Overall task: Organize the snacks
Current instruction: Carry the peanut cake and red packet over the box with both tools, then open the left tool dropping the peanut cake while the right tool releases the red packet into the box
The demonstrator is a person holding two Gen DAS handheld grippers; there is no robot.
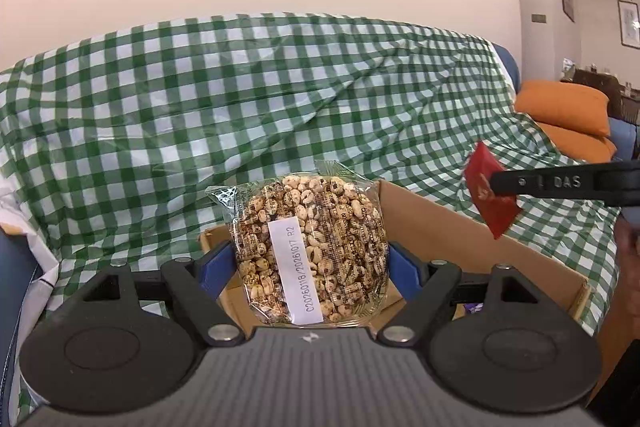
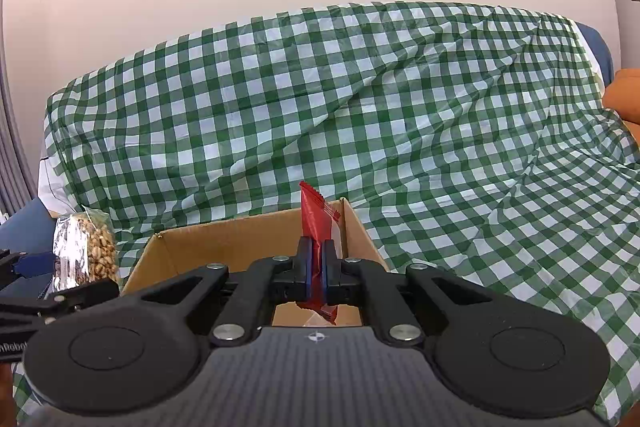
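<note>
our left gripper point(image 1: 310, 263) clamped on the puffed snack bag point(image 1: 310, 247), our right gripper point(image 2: 316, 263) pinching a red packet point(image 2: 318, 223), both over the cardboard box point(image 2: 240, 239), checkered cloth point(image 2: 360, 107) behind

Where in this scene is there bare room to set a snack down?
Free: checkered cloth right of the cardboard box, toward the orange cushion; also the box floor along its back wall. Crowded: above the box's near edge, where both hand-held grippers hold snacks.

My matt black plastic jaws pinch a glossy clear film bag point(image 1: 308, 251) and a shiny red foil packet point(image 2: 318, 227); the box point(image 2: 240, 239) is matt brown cardboard.
</note>
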